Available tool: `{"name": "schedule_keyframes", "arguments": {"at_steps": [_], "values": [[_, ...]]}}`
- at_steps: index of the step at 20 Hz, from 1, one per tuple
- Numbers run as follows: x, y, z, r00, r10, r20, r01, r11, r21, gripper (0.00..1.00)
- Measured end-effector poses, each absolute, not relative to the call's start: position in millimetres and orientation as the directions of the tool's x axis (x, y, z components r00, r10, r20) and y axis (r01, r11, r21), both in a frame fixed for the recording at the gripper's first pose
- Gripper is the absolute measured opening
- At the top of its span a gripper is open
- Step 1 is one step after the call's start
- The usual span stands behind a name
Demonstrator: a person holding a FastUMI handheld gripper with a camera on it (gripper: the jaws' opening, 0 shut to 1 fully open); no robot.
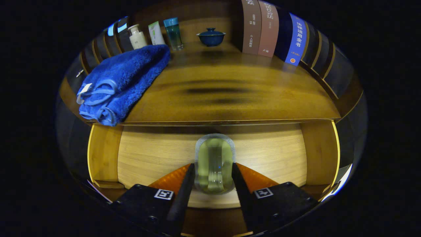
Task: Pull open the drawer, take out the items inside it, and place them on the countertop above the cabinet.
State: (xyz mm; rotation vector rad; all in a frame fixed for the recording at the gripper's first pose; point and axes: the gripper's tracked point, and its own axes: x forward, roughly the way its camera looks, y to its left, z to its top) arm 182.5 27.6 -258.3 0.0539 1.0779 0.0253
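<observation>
claw point(213, 184) narrowed on clear greenish bottle point(214, 164), one finger on each flank, apparently pressing both sides, though fisheye blur at the edges leaves contact on the far side hard to confirm. bottle lying or hanging lengthwise between the fingers, over the pale floor of open drawer point(148, 154), just below the front lip of the desk point(230, 98).

risks from here, as judgement: smooth rounded walls, so a slip or a roll out of the grip if the squeeze is light; desk lip directly ahead and above, so a knock against it if lifted straight forward rather than up and clear first. once over the desk, blue towel point(121, 79) overhanging the front corner could be dragged off. small bottles point(154, 34), lidded blue bowl point(211, 37) and books point(269, 29) well beyond at the back, little danger unless set down too deep.
</observation>
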Motion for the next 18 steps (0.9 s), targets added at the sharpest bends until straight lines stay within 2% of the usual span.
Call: {"name": "schedule_keyframes", "arguments": {"at_steps": [2,4,9,18], "values": [[181.4,27.0,-272.1,0.458,0.05,-0.888,0.023,0.997,0.068,0.48],[186.6,26.1,-266.5,0.487,0.036,-0.873,0.01,0.999,0.047,0.22],[174.9,29.5,-249.9,0.499,0.057,-0.865,0.0,0.998,0.066,0.22],[131.3,29.6,-165.3,0.572,0.083,-0.816,-0.009,0.995,0.095,0.22]]}}
